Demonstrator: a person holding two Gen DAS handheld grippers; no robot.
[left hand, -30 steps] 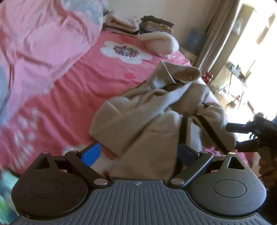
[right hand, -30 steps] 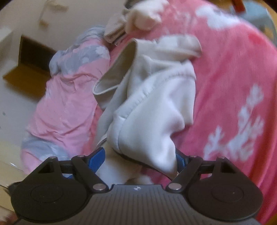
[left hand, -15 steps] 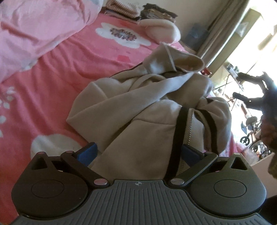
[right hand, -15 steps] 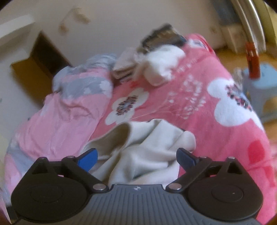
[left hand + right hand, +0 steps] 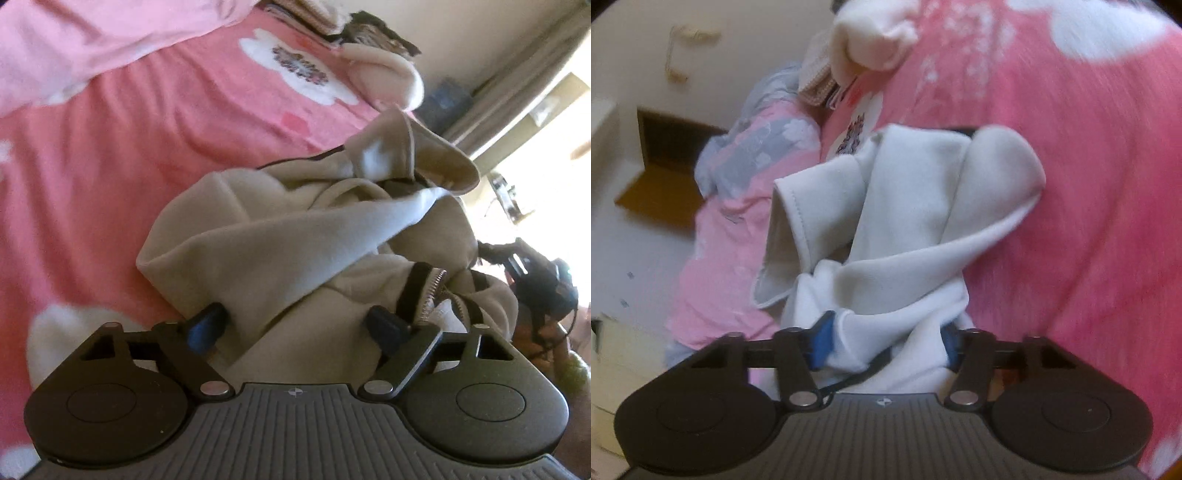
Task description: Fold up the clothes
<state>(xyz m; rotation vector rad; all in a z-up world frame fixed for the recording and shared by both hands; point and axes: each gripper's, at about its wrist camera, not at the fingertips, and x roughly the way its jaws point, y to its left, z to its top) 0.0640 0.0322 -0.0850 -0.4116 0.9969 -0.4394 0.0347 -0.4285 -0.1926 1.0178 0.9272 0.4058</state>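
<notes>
A beige zip hoodie [image 5: 277, 240] lies crumpled on the pink bed, its hood [image 5: 424, 158] at the far end and its black-edged zipper [image 5: 432, 295] to the right. My left gripper [image 5: 295, 328] is low over the near hem. Its jaws are closing, still wide apart, with cloth lying between the blue pads [image 5: 207, 326]. In the right wrist view the hoodie [image 5: 916, 221] looks pale. My right gripper [image 5: 886, 343] is closing, and a bunched fold fills the gap between its jaws. That gripper [image 5: 535, 280] also shows dark past the hoodie's right side.
The pink bedspread [image 5: 147, 147] carries white flower prints. A pink and grey quilt [image 5: 746, 177] is heaped along the far side. A cream plush garment [image 5: 384, 81] and stacked folded clothes [image 5: 314, 14] sit at the bed's head. A curtain [image 5: 517, 66] hangs beyond.
Both grippers have come down closer to the hoodie and their jaws have narrowed. The right view swung from across the bed onto the hoodie, with cloth now between its pads.
</notes>
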